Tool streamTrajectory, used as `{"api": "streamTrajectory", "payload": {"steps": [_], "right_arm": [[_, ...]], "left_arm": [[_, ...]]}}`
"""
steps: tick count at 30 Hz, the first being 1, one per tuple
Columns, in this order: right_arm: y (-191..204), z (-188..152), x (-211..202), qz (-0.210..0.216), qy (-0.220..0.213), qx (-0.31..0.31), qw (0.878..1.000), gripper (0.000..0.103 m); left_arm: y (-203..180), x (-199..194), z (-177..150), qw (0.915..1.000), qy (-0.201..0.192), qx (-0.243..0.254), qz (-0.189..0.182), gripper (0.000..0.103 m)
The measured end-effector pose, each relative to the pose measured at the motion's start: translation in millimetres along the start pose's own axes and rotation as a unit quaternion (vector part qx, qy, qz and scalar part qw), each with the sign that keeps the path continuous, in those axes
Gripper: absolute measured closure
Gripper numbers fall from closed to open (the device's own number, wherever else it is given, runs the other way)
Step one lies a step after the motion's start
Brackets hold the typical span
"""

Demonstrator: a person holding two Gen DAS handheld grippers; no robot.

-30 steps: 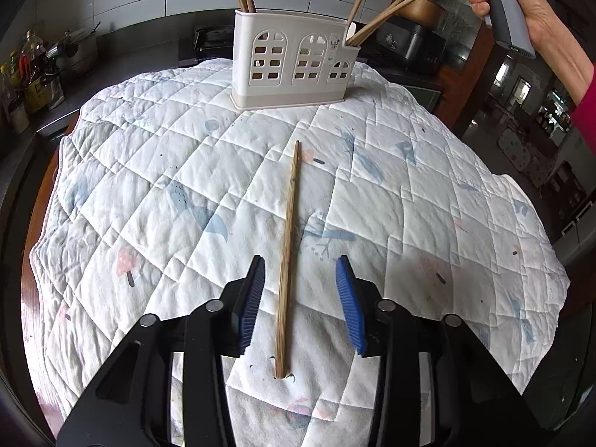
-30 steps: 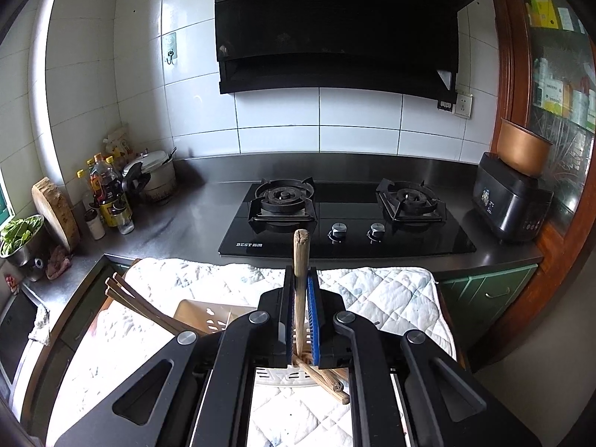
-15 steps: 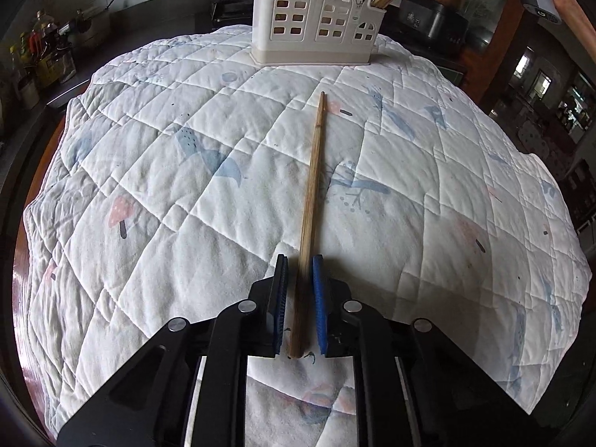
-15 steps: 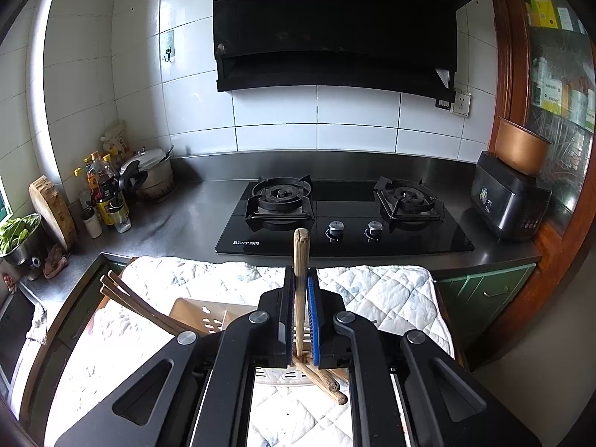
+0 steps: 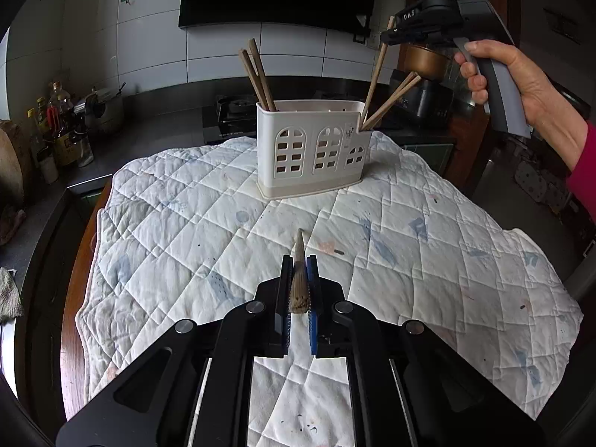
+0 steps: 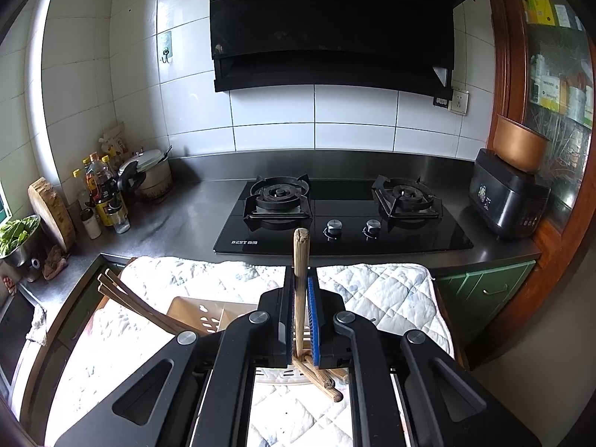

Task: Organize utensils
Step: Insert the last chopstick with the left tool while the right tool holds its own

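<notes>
Left gripper: the left gripper (image 5: pixel 299 290) is clamping a wooden chopstick (image 5: pixel 299 279) tight between its blue pads, butt end facing the camera, tip pointing out toward the holder and hanging clear above the quilted cloth (image 5: pixel 428 246).
Right gripper: up at the far right of the left wrist view, the right gripper (image 6: pixel 301 316) is pinching a second chopstick (image 6: pixel 300 260), its jaws closed on the shaft; a person's hand (image 5: pixel 521 78) is wrapping the grey handle, pink sleeve showing at the edge.
Second chopstick: it is standing nearly upright, top end poking above the jaws, lower end reaching down into the low right-hand compartment of the holder, where two more sticks (image 5: pixel 391 102) are leaning out to the right.
Holder: the white utensil holder (image 5: pixel 313 149) is sitting upright near the far edge of the cloth, arched cut-outs facing the left camera.
Left compartment: three chopsticks (image 5: pixel 257 74) are leaning out of its tall left end.
Cloth: it is covering the table, wrinkled, with the dark worktop and the gas hob (image 6: pixel 342 212) running just beyond its far edge.
</notes>
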State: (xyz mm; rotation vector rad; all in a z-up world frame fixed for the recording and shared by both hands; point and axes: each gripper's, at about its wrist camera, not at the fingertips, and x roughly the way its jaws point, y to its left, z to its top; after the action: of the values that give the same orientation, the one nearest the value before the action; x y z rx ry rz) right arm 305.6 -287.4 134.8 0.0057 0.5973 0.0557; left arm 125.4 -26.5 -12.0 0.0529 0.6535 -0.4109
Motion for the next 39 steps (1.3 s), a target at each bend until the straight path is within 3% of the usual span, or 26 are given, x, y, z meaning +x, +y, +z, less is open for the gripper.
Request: {"api": "streamTrajectory", "payload": {"steps": [12, 26, 33, 39], "right_arm": [[-2, -3, 5, -0.002, 0.008, -0.008, 1.000, 0.096], [-10, -9, 17, -0.002, 0.017, -0.013, 1.000, 0.096], [-12, -11, 19, 0.000, 0.018, -0.016, 1.000, 0.095], [-11, -14, 23, 0.001, 0.021, -0.022, 1.000, 0.095]], "left_arm": [[-7, 9, 104, 0.9987, -0.031, 0.023, -0.034, 0.097], [-23, -9, 218, 0.9905, -0.134, 0.029, -0.008, 0.097], [-20, 9, 248, 0.9859, -0.167, 0.010, 0.008, 0.097], [-14, 47, 244, 0.9893, -0.145, -0.008, 0.019, 0.097]]}}
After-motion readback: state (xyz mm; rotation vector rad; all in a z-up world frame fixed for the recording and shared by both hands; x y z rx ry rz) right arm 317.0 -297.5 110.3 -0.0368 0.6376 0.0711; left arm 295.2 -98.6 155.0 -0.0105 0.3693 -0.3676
